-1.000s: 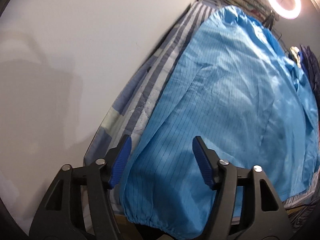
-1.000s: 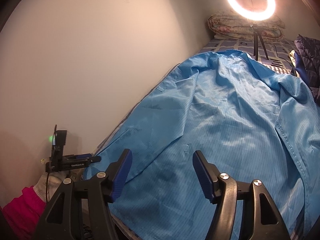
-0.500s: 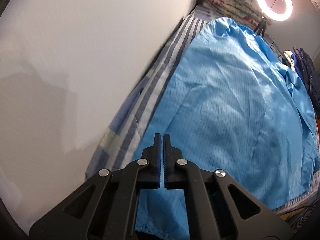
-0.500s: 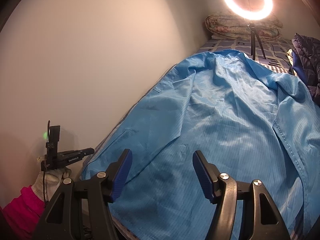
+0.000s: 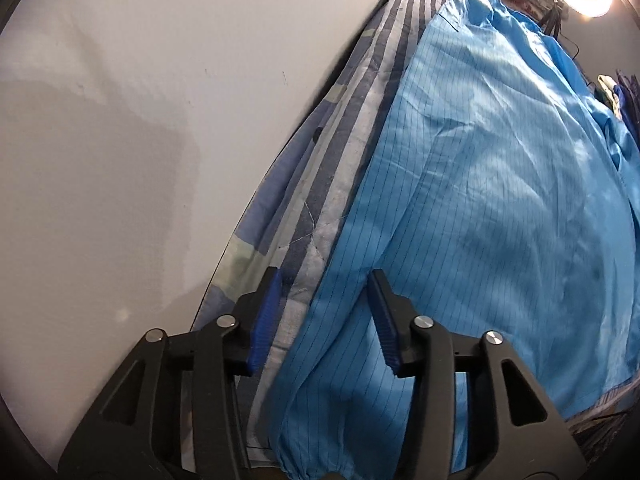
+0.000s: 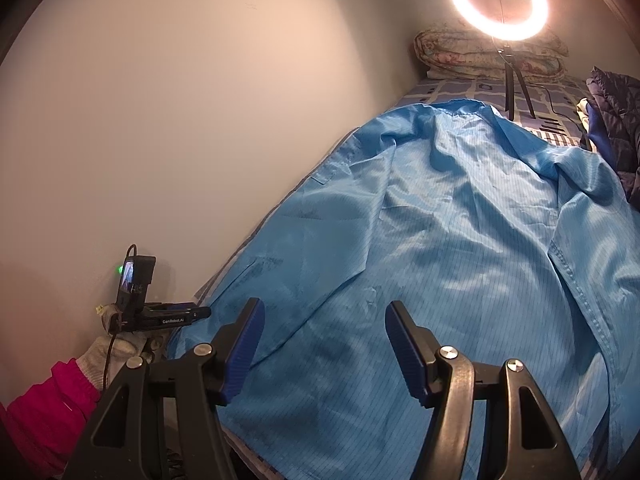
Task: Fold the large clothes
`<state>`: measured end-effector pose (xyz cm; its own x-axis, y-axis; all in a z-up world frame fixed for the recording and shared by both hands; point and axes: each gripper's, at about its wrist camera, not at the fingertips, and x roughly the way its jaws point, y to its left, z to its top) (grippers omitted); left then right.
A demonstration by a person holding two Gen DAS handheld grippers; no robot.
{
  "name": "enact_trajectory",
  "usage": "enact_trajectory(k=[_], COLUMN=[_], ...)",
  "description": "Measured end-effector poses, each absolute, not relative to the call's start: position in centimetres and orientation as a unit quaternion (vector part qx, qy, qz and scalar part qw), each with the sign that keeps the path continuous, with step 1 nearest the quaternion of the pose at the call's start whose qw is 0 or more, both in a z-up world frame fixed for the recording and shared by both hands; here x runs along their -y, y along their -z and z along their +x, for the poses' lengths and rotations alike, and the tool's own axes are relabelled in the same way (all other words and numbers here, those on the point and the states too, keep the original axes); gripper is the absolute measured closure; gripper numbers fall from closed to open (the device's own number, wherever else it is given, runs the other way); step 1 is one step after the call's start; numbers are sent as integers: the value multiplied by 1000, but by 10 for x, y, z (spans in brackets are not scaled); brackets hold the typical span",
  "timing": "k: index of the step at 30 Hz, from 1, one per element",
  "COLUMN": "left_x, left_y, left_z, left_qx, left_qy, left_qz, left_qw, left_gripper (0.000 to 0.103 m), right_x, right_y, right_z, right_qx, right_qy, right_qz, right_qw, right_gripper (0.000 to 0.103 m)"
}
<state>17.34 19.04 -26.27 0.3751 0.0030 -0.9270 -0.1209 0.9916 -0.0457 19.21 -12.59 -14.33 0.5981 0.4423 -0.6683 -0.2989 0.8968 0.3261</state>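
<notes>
A large light-blue pinstriped coat (image 5: 488, 184) lies spread flat on a bed; it also shows in the right wrist view (image 6: 432, 248). Its sleeve with an elastic cuff (image 5: 316, 432) hangs over the near bed edge. My left gripper (image 5: 324, 316) is open and empty, its blue pads straddling the sleeve's edge just above it. My right gripper (image 6: 322, 344) is open and empty, hovering above the coat's near hem. The other gripper (image 6: 160, 316), held in a gloved hand with a pink sleeve, shows at the left of the right wrist view.
A white wall (image 5: 140, 120) runs along the bed's left side. The striped bedsheet (image 5: 320, 184) shows between wall and coat. A lit ring light on a tripod (image 6: 498, 0), folded quilts (image 6: 488, 56) and a dark puffer jacket (image 6: 616, 120) sit at the far end.
My left gripper shut half a second ago and has opened again, now lying closer to the sleeve edge. My right gripper stayed open and barely moved.
</notes>
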Motion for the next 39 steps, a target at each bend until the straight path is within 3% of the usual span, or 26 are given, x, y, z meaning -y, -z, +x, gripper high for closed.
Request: enact_trajectory(k=[5,9,12,26,39], left_x=[-185,-185,-183,-136,5], left_y=[265,265,257,188,134], left_z=[171,172,168,136,100], left_qx=[-559,-557,-548,-461,-401], left_qy=[-30,-27,-27,42,241], left_qz=[-45,-45,-41,-30,34], left_qw=[827,829,835,886,883], left_gripper=[57,91,99,103,103], right_x=[126,127,127,134,161], right_y=[143,143,144,147,133], right_z=[191,189,189,202,283], right_qx=[-398,-399,-400,-414,-435], right_qy=[-209,-211,-210,-195,-211], right_qz=[91,92,92,114,185], right_qw=[889,888,887,882,855], right_gripper=[37,37,37,37,41])
